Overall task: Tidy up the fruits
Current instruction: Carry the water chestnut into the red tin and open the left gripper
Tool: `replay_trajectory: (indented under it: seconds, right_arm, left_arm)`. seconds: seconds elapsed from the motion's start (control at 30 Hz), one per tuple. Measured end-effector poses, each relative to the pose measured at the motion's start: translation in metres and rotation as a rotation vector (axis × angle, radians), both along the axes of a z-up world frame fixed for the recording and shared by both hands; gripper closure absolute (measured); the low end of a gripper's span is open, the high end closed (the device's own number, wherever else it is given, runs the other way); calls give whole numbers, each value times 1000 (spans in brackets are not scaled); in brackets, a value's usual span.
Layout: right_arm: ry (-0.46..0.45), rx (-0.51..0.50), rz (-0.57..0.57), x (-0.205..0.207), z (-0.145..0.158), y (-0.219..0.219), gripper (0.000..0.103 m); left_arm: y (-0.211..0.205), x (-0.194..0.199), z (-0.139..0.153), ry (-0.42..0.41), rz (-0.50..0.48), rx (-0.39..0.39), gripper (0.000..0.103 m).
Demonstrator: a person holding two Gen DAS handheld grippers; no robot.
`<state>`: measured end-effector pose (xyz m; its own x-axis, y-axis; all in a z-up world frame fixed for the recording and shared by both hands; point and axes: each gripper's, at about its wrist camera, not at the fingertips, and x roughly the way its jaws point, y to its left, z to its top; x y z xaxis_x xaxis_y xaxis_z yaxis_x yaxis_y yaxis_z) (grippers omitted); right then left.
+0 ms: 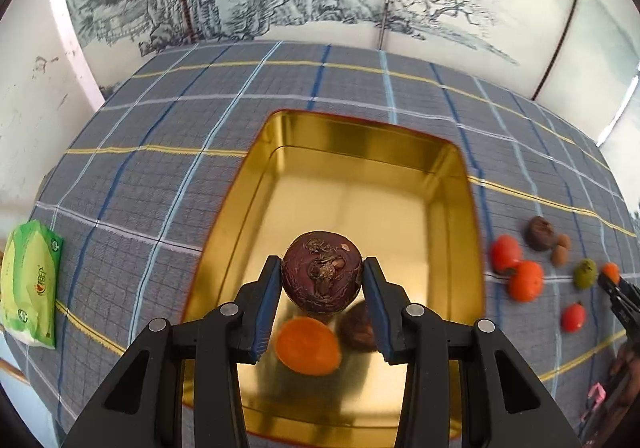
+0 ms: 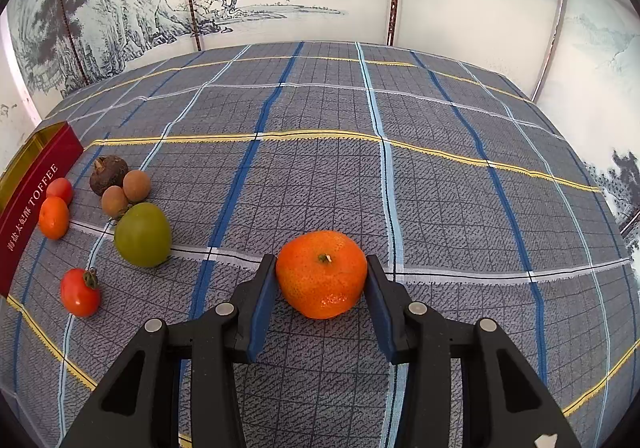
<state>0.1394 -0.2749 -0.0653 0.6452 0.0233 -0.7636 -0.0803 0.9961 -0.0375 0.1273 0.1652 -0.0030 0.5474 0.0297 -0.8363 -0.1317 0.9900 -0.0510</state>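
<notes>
Left gripper (image 1: 322,275): its two blue pads squeeze a dark purple-brown round fruit (image 1: 322,272), maybe a water chestnut, and hold it up over the gold tin tray (image 1: 452,167).
Under the left gripper: an orange fruit (image 1: 309,346) and another dark brown fruit (image 1: 357,324) already lie in the tray, near its close end.
Good way to drop it: I think the gripper should go low first, pick a bare gold spot next to the two fruits, then let go softly so nothing rolls or bumps.
Right gripper (image 2: 322,275): its pads hug a mandarin (image 2: 321,273) on both sides. The mandarin looks like it sits on the checked cloth (image 2: 440,175).
Fruits left on the cloth: a green fruit (image 2: 142,234), a red tomato-like fruit (image 2: 80,292), two small tan longans (image 2: 126,193) and more, beside the tray's red wall (image 2: 36,199) that says TOFFEE.
Far off: a green tissue pack (image 1: 30,284) lies at the cloth's edge.
</notes>
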Motion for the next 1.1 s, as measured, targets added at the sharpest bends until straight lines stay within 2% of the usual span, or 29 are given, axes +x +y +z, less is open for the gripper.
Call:
replay_trajectory:
  seconds: [0.43, 1.1]
  right_arm:
    - [0, 0, 0, 0, 0, 0, 62]
    - [0, -2, 0, 0, 0, 1, 62]
  left_arm:
    - [12, 17, -32, 92, 24, -4, 61]
    - [13, 10, -43, 124, 49, -13, 61]
